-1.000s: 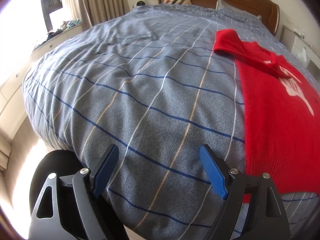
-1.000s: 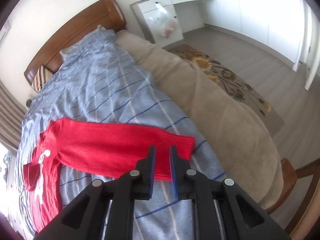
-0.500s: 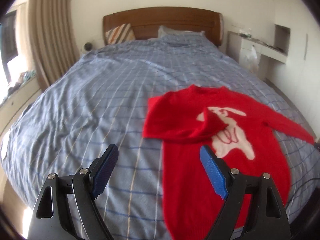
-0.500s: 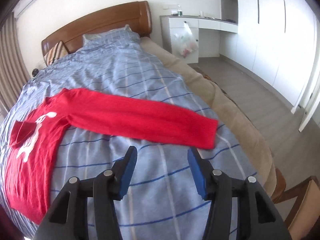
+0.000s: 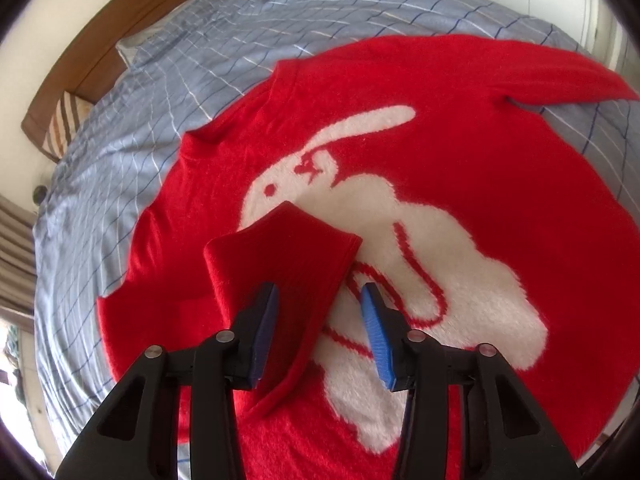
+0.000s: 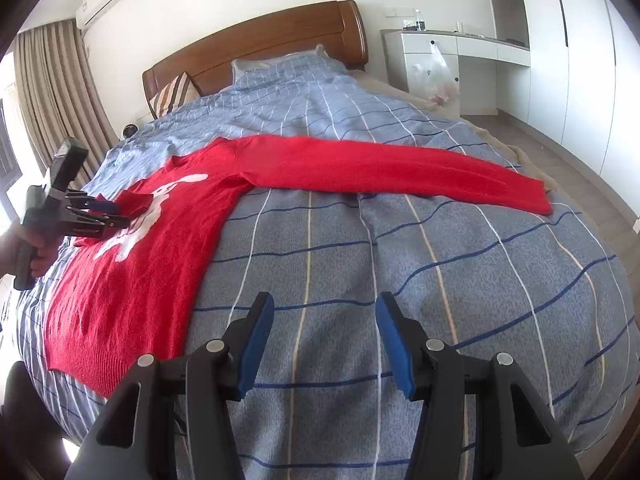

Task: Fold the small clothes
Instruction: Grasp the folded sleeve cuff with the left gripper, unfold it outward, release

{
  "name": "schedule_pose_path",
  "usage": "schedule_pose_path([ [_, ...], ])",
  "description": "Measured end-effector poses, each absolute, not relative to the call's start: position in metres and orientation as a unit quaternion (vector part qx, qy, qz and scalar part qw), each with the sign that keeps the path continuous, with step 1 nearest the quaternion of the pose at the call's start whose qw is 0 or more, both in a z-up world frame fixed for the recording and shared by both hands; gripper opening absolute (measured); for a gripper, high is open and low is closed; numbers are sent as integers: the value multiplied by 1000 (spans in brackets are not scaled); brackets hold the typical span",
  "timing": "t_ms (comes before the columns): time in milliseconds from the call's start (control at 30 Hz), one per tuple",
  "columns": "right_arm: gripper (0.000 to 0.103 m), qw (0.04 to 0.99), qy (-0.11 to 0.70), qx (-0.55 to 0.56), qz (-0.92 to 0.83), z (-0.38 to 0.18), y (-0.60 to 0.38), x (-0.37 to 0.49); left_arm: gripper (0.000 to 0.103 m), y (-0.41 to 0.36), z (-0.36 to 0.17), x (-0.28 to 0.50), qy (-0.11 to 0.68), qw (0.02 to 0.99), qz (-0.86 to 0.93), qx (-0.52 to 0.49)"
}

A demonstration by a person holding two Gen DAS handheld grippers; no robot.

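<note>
Spread flat on a bed with a grey-blue checked cover (image 6: 460, 264) lies a small red sweater (image 5: 460, 152), front side up, showing a white rabbit design (image 5: 400, 232). Nothing in view holds or contains anything; the sweater simply rests on the cover. One sleeve (image 5: 280, 264) is folded inward so that its cuff lies on the chest, partly covering the rabbit's face. The other sleeve (image 6: 400, 168) stretches straight out across the bed, toward the side where a white desk and cupboards stand.

From its own camera, the left gripper (image 5: 320, 328) points steeply down at the sweater's chest. Its jaws have just been closing and now stand at a moderate gap. The edge of the folded sleeve lies in that gap, right at the inner face of one blue pad (image 5: 264, 328), while the other pad is clear of the sleeve, over the rabbit. No pinch on the cloth is visible. In the right wrist view, this gripper (image 6: 116, 216) is seen from the side, held by a person's hand (image 6: 28, 252) at the left edge of the picture, low over the sweater.

The right gripper (image 6: 324, 340) hovers over bare cover just beside the sweater's hem side, angled downward. Its jaws stand apart with nothing between them.

A wooden headboard (image 6: 256, 44) and striped pillow (image 6: 172, 94) are at the bed's far end.
</note>
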State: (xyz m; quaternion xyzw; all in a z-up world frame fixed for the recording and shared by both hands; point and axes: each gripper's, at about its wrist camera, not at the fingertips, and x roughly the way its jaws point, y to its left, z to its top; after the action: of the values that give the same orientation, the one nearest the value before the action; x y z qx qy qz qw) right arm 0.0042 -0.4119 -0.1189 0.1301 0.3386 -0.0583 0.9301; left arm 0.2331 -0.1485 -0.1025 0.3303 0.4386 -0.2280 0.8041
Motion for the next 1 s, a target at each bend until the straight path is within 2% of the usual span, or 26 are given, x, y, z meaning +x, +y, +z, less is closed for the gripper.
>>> schedule_pose_path([
  [33,53,929,339,134,-56,-120,-412,5,32,-151,-107,237,443,802,-230,328],
  [100,53,926,346,138,-55,-123,-413,10,4,-152,-111,243,451,805,-231,309],
  [267,53,927,341,145,-59,-123,-415,9,3,-107,-66,251,428,861,-207,181],
  [400,53,932,326,145,-65,-118,-417,3,3,6,-7,255,387,914,-115,37],
  [500,53,932,324,146,-66,-117,-417,2,3,106,13,249,359,933,7,-28],
  [633,53,931,328,144,-66,-118,-415,5,3,220,-6,228,362,914,159,-96],
  [733,53,931,332,136,-65,-120,-412,7,3,270,-35,208,372,889,240,-117],
  [1000,53,926,349,131,-66,-128,-409,14,3,285,-100,197,417,868,238,-127],
])
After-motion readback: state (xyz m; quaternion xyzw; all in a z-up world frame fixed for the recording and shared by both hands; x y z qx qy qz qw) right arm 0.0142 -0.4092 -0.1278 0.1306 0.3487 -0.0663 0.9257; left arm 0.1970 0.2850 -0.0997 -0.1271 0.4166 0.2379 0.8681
